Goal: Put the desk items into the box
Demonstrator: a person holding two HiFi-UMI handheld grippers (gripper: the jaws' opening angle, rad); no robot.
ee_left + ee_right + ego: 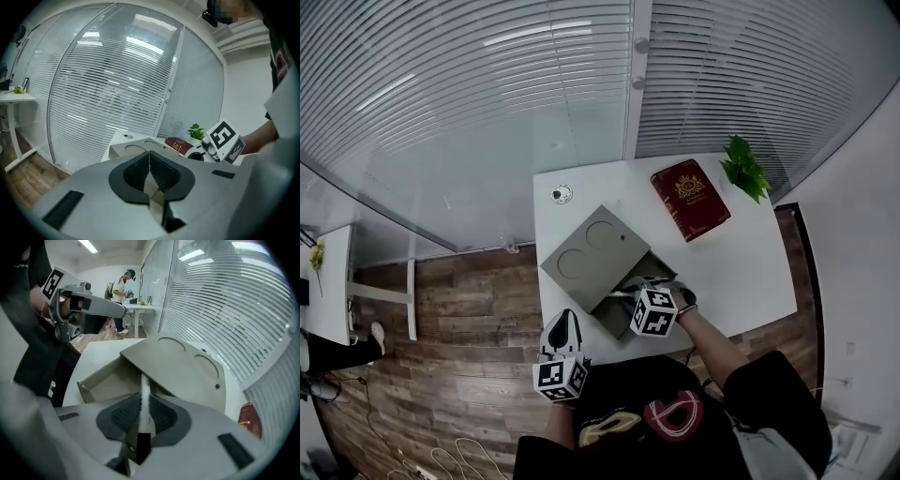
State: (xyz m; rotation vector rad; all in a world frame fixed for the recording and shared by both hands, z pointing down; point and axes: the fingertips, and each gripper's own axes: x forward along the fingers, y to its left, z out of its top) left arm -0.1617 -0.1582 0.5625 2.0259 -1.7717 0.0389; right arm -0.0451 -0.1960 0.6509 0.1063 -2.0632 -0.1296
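Head view looks steeply down; gripper views, seemingly close, share the box (183,369)

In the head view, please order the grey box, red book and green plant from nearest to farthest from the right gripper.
1. grey box, at the near edge of the desk.
2. red book, farther back, to the right.
3. green plant, far right corner.

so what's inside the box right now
The open part of the box looks bare; the lid covers the rest. The right gripper holds a thin white item at its opening.
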